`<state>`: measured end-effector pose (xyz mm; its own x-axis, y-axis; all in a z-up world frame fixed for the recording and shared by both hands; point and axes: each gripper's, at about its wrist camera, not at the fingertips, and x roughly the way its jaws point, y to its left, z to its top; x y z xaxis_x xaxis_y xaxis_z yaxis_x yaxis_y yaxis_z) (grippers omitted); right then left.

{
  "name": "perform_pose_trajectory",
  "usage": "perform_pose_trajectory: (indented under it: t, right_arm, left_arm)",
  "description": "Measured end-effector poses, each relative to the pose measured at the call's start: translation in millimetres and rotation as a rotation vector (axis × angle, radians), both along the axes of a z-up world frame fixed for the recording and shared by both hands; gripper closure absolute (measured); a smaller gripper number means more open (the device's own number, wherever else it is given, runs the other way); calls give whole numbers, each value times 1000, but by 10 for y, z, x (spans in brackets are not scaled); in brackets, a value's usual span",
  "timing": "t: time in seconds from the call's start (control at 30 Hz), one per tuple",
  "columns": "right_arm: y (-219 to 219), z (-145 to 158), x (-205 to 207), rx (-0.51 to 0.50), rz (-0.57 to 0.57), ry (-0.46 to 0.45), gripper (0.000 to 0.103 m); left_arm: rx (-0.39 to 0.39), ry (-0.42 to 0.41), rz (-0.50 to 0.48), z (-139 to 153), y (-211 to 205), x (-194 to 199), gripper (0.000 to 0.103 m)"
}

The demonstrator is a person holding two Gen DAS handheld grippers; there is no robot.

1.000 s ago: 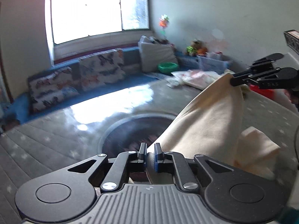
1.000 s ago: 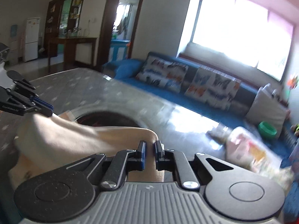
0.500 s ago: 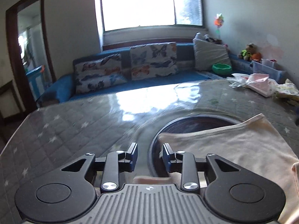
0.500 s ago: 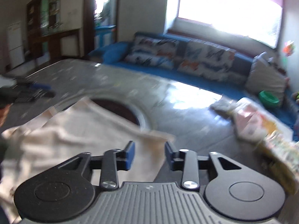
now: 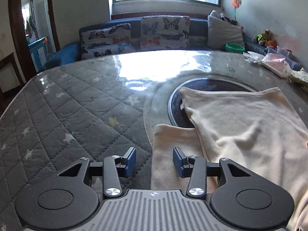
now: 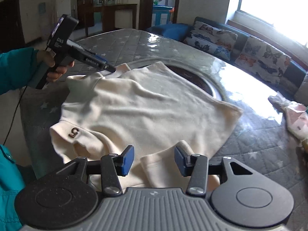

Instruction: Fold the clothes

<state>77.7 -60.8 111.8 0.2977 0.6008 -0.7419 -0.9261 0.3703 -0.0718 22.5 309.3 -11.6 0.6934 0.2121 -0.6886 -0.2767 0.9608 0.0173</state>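
A cream sweater (image 6: 146,107) with a small "5" patch lies spread on the grey quilted table, partly over a dark round inset (image 6: 194,77). It also shows in the left wrist view (image 5: 240,123). My right gripper (image 6: 154,158) is open and empty, just above a folded sleeve at the garment's near edge. My left gripper (image 5: 154,160) is open and empty over the other sleeve's edge; in the right wrist view it (image 6: 113,69) sits at the far left corner of the sweater.
The grey quilted table (image 5: 67,115) has a glossy cover. A blue sofa with butterfly cushions (image 5: 163,32) stands beyond it. More clothes (image 6: 296,119) lie at the table's right side. A doorway and dark cabinet (image 6: 115,9) are at the far left.
Both grippers were shut on the sweater and held it up. They have laid it flat on the table, opened and drawn back a little.
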Motion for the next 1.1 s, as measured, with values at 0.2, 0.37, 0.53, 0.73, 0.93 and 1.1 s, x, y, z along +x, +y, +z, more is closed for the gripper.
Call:
perform_pose_trajectory:
  t: [0.2, 0.37, 0.53, 0.73, 0.93, 1.1]
  right_arm:
    - [-178, 154, 68, -47, -54, -54, 54]
    - [-338, 185, 111, -115, -91, -95, 54]
    - [-354, 52, -68, -125, -50, -54, 57]
    - [-69, -184, -202, -101, 1, -45, 60]
    - [107, -376, -133, -85, -24, -24, 74]
    - [8, -350, -151, -41, -84, -89, 96]
  left_arm:
    - [16, -19, -6, 15, -110, -15, 96]
    - [68, -70, 88, 165, -86, -213, 98]
    - [126, -98, 274, 340, 78, -570, 98]
    - [194, -45, 489, 409, 283, -986, 98]
    - [144, 38, 541, 243, 406, -1086, 97]
    - [150, 66, 542, 176, 403, -1043, 94]
